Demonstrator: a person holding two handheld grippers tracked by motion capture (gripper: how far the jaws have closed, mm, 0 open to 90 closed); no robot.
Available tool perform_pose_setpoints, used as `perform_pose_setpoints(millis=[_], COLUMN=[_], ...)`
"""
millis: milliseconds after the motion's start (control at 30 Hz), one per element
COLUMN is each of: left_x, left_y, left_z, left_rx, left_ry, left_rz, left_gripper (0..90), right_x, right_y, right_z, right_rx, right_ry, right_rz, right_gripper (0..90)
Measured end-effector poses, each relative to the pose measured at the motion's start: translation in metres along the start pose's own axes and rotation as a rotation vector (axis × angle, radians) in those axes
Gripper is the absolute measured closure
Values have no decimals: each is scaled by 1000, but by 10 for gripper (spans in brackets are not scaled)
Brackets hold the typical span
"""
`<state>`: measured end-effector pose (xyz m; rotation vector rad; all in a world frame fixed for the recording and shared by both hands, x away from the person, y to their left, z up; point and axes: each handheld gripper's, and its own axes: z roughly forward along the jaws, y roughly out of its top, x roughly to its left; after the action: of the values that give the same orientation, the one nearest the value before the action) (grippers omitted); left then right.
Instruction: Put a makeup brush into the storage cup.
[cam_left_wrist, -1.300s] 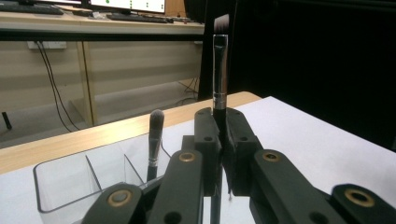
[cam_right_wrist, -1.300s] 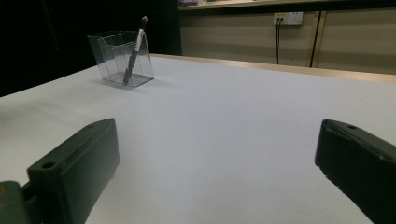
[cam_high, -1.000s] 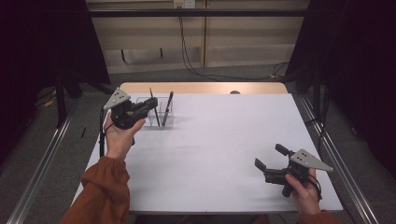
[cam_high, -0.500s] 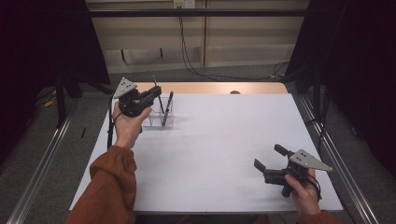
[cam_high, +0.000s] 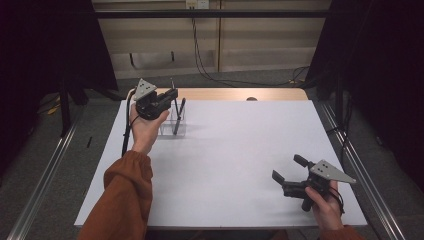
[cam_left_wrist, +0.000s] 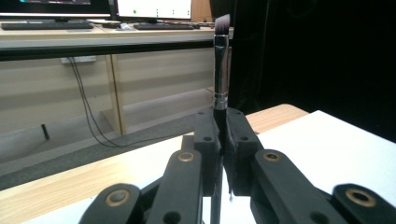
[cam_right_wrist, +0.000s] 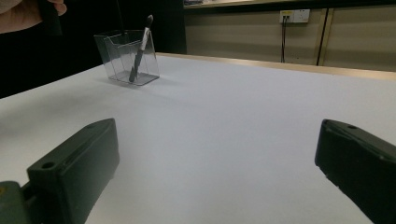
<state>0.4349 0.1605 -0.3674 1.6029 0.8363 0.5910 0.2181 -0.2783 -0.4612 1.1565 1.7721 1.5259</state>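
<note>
My left gripper (cam_high: 171, 95) is raised over the far left of the white table (cam_high: 235, 150), shut on a dark makeup brush (cam_high: 172, 84). In the left gripper view that brush (cam_left_wrist: 221, 79) stands upright between the jaws, its slanted bristles on top. Just below and in front sits a clear plastic holder (cam_high: 171, 126) with a second dark brush (cam_high: 179, 116) leaning in it. The right gripper view has the holder (cam_right_wrist: 125, 56) and leaning brush (cam_right_wrist: 140, 49) at its far left. My right gripper (cam_high: 288, 169) rests low at the near right, jaws wide open and nothing between them (cam_right_wrist: 215, 154).
A wooden strip (cam_high: 240, 94) runs along the table's far edge with a small dark object (cam_high: 251, 99) on it. Metal rails (cam_high: 45, 165) flank the table on both sides. Cables hang on the wall behind (cam_high: 197, 45).
The left gripper has risen and moved toward the far edge above the holder, taking one brush up with it. The right gripper has stayed put.
</note>
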Motion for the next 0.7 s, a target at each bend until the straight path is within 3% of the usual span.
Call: perform_pose_setpoints(millis=[200,700], left_x=[2,-3], left_y=[-4,-12], left_z=[6,17], left_rx=[6,43], left_ry=[13,-11], left_rz=[-11,4], left_gripper=[849,849], right_x=[0,0], right_y=[0,0], right_z=[0,-1], right_rx=[-1,2], right_ry=[2,5], right_rz=[2,1], right_gripper=[0,0])
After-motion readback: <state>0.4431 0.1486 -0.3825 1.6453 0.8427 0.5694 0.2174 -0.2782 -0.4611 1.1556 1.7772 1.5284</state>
